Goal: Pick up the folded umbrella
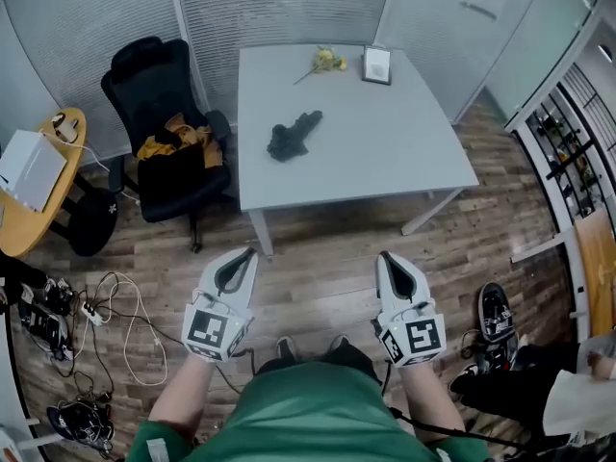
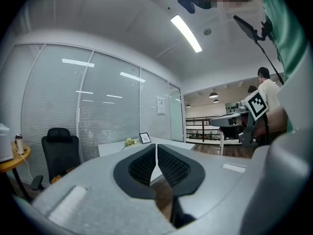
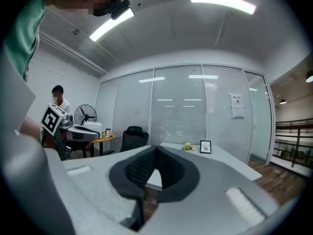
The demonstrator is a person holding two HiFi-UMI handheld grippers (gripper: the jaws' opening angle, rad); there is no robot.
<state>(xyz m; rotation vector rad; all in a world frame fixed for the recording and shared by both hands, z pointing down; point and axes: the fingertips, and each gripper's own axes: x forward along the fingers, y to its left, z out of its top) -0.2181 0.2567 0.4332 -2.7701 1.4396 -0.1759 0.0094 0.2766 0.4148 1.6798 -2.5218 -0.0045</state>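
Note:
The folded umbrella [image 1: 294, 135], dark and crumpled, lies on the grey table [image 1: 385, 152], left of its middle. Both grippers hang level over the wooden floor, well short of the table's near edge. My left gripper [image 1: 252, 251] is shut, its tips touching with nothing between them. My right gripper [image 1: 383, 254] is shut and empty too. In the left gripper view the gripper [image 2: 156, 145] has its dark pads meeting at the tip, the table [image 2: 110, 148] beyond. In the right gripper view the gripper [image 3: 156, 147] also has its pads closed. The umbrella is hidden in both gripper views.
A yellow flower [image 1: 326, 61] and a small picture frame [image 1: 376, 64] sit at the table's far edge. A black office chair [image 1: 168, 133] with yellow clothing stands left of the table. A round wooden table [image 1: 38, 186], floor cables [image 1: 120, 320] and shoes [image 1: 495, 316] lie around.

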